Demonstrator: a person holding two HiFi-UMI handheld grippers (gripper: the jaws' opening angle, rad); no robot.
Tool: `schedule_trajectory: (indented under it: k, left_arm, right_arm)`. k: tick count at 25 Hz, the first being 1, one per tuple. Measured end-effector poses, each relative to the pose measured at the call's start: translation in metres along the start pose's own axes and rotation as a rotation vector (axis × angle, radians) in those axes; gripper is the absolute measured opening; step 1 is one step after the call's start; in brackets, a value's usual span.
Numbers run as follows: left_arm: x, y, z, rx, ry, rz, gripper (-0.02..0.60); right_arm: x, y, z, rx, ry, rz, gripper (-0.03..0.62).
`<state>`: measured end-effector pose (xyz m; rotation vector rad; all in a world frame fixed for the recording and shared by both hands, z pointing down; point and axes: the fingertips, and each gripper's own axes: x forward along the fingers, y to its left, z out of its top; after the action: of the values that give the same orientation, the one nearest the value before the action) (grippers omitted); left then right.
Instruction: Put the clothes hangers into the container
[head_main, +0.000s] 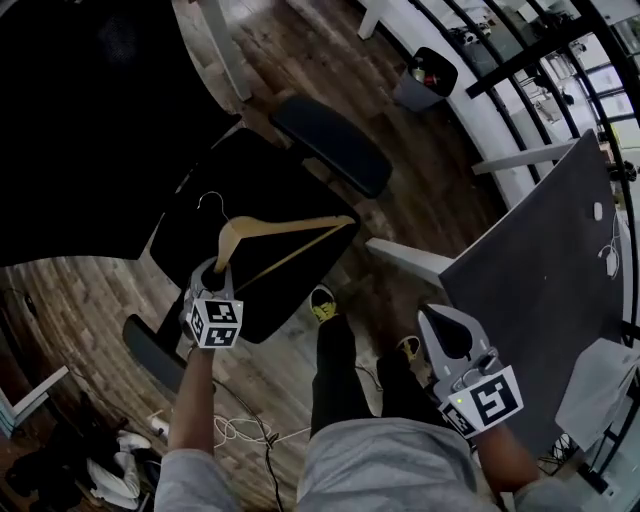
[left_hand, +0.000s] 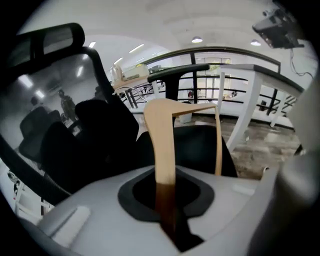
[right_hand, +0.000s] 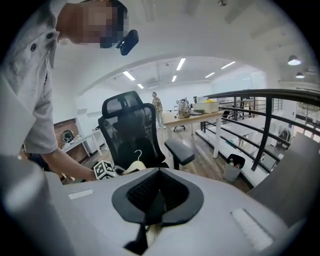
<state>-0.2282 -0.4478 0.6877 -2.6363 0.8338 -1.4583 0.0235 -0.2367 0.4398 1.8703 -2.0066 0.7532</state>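
The left gripper (head_main: 218, 272) is clenched on 1 end of the pale wooden clothes hanger with a thin steel hook (head_main: 285, 228). In the left gripper view the wooden arm (left_hand: 162, 145) runs straight out from between the pressed jaws of the left gripper (left_hand: 167, 205), bends, and carries on to the right. In the head view the hanger's long axis runs from that grip up and to the right, held in the air above the black office chair seat (head_main: 270, 180), with the hook standing up near the held end.

The right gripper (head_main: 440, 325) hangs well apart to the right, beside the grey desk top (head_main: 540, 270). Its jaws are closed together (right_hand: 156, 200), with nothing seen gripped. From its view the hanger (right_hand: 131, 167) lies ahead and to the left, so the left hand is the nearer one and already has it.

No container for hangers can be picked out in any view. The only receptacle is a dark waste bin (head_main: 425, 78) by the white railing base, far from both grippers, its contents too small to tell. The carry therefore likely needs a turn toward wherever the container stands
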Motion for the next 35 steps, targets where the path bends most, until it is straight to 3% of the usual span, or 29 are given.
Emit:
schedule_trajectory:
  k: [4, 11, 14, 17, 24, 35]
  left_arm:
    - [-0.035, -0.018, 0.038, 0.021, -0.071, -0.011, 0.041]
    - [-0.075, -0.045, 0.146, -0.009, -0.252, -0.064, 0.041]
    - [-0.097, -0.041, 0.186, -0.025, -0.322, -0.045, 0.041]
    - [-0.115, -0.058, 0.232, 0.006, -0.382, -0.046, 0.041]
    - [-0.142, -0.138, 0.329, 0.149, -0.498, -0.163, 0.041]
    - [-0.202, -0.318, 0.441, 0.361, -0.693, -0.334, 0.041]
  right_arm:
    - [-0.035, -0.015, 0.009, 0.004, -0.044, -0.037, -0.003]
    - [-0.102, -0.054, 0.025, 0.028, -0.130, -0.181, -0.002]
    - [-0.125, -0.073, 0.032, 0.016, -0.176, -0.219, -0.003]
    - [-0.168, -0.102, 0.030, 0.016, -0.216, -0.291, -0.002]
    - [-0.284, -0.152, 0.003, 0.099, -0.309, -0.523, -0.002]
    - [-0.444, -0.184, -0.078, 0.164, -0.405, -0.766, -0.002]
